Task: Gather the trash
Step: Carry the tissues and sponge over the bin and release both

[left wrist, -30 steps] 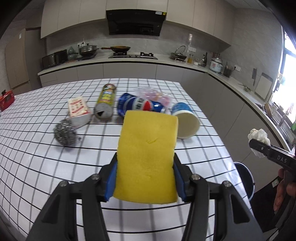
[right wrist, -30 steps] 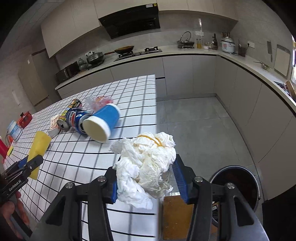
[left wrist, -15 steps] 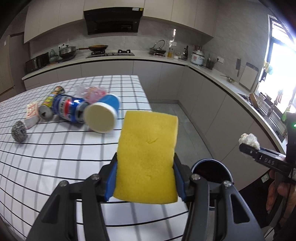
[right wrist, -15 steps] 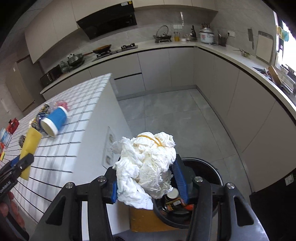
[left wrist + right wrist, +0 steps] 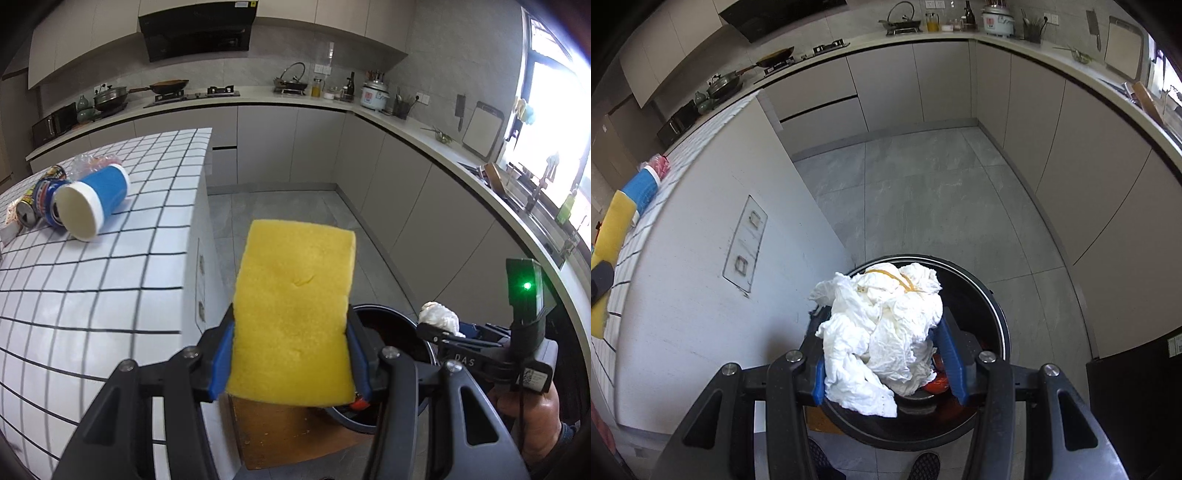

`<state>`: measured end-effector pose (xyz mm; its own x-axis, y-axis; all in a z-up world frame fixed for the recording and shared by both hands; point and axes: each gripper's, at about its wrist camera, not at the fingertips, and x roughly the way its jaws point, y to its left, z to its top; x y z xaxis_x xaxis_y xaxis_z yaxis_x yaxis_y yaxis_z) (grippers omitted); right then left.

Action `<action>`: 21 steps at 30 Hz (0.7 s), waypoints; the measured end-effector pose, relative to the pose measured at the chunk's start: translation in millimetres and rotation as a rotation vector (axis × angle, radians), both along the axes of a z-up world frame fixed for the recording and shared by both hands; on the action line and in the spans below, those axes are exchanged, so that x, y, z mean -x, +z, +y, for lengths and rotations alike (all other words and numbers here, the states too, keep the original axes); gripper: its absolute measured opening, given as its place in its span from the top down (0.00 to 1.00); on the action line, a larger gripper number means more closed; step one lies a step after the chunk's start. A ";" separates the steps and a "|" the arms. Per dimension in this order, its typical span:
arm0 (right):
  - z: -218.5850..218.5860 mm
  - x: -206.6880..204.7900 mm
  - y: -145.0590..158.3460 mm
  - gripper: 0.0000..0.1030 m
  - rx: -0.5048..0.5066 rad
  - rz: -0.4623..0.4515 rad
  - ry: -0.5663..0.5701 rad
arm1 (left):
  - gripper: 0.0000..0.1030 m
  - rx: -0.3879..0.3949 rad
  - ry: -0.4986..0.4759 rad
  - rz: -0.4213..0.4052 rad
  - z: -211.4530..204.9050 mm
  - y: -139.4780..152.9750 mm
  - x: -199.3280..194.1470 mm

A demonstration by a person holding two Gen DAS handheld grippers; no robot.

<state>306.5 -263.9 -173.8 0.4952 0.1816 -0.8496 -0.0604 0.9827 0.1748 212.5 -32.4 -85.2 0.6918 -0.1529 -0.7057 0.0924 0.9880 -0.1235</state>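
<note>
My left gripper [image 5: 291, 354] is shut on a yellow sponge [image 5: 295, 310] and holds it past the island's end, above the floor. My right gripper [image 5: 886, 347] is shut on a crumpled white paper towel [image 5: 882, 325] and holds it right over the open black trash bin [image 5: 993, 310], which holds red scraps. In the left wrist view the right gripper [image 5: 439, 328] with the towel [image 5: 439, 318] sits over the bin [image 5: 391, 325]. A blue paper cup [image 5: 94, 201], cans [image 5: 38, 199] and a plastic wrapper [image 5: 90, 162] lie on the tiled island [image 5: 110, 266].
The island's white end wall [image 5: 701, 280] with sockets stands left of the bin. A brown box [image 5: 291, 432] sits on the floor beside the bin. Grey cabinets [image 5: 1052, 147] and the counter line the far side, with open floor [image 5: 916, 192] between.
Both grippers moved right off the island toward the bin. The right gripper dropped lower and now holds the towel directly over the bin opening. Both grips unchanged.
</note>
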 end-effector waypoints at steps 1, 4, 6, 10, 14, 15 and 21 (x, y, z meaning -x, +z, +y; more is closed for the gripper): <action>-3.2 -2.4 -4.8 0.49 -0.001 0.007 0.006 | 0.48 0.001 0.010 0.005 -4.9 -4.6 -1.0; -10.4 -11.6 -17.7 0.47 -0.007 0.013 0.037 | 0.48 -0.005 0.030 0.025 -16.1 -17.6 -2.4; -12.6 -18.4 -27.5 0.43 -0.023 0.029 0.069 | 0.48 -0.006 0.041 0.037 -24.2 -26.4 -2.3; -18.9 -26.9 -44.1 0.16 0.040 0.043 0.058 | 0.48 -0.006 0.069 0.063 -35.1 -45.1 -2.9; -45.8 -24.7 -39.5 0.15 0.024 0.013 -0.006 | 0.48 0.012 0.091 0.091 -47.9 -66.1 -2.5; -50.5 -23.5 -37.7 0.12 0.032 0.006 -0.013 | 0.48 0.020 0.090 0.104 -52.8 -71.8 -2.6; -87.5 -15.6 -26.5 0.00 0.071 -0.016 -0.074 | 0.48 0.022 0.039 0.168 -102.2 -105.0 -6.7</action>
<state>322.1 -351.4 -200.3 0.5185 0.0841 -0.8509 0.0105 0.9945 0.1046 219.2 -134.7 -190.2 0.5702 -0.1445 -0.8087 0.0302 0.9874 -0.1551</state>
